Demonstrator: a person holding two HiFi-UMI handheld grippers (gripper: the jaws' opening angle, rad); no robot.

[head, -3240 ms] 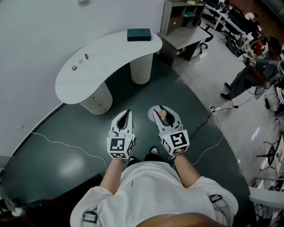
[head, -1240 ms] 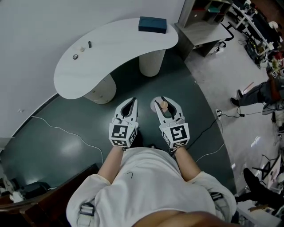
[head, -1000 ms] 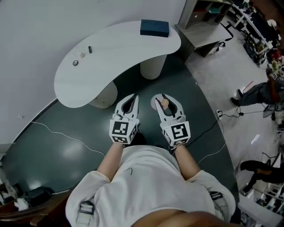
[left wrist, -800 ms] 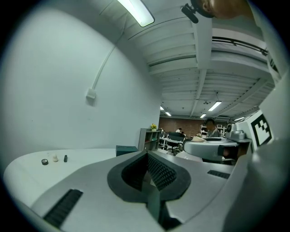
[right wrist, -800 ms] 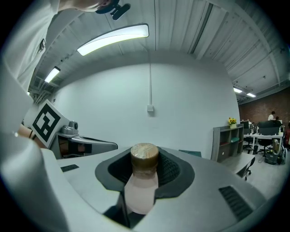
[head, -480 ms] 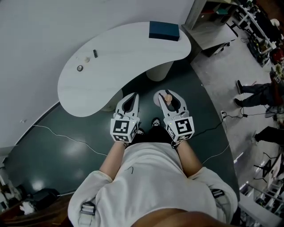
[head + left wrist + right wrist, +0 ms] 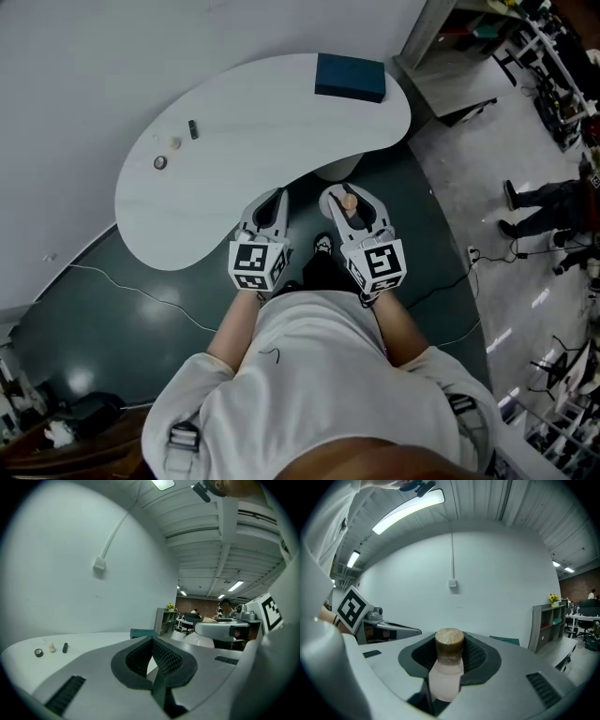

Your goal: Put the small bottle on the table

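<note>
The white curved table lies straight ahead of me and below my hands. Its near edge is just beside the tips of both tongs. I judge that I stand this close so the bottle can go down on the bare white stretch in front of me.

At the table's far end sits a dark blue box, well apart from my reach, so it does not crowd that spot.

My right tongs are clamped on the small bottle. The pads press its pale body from both sides below the brown cork-like cap, and it stands upright between them, cap up. Held that way, I judge, its base can meet the table flat. The bottle is in the air and not yet set down. I cannot tell whether it hangs over the table's edge or just short of it.

My left tongs are pressed together with nothing between them. I hold them beside the right pair, near but apart. They have no part in the carrying and, I judge, simply stay out of the way.

3 tiny things lie toward the table's left end: a small ring, a pale knob and a dark stick. All are well apart from my tongs, so I need not steer around them.
</note>
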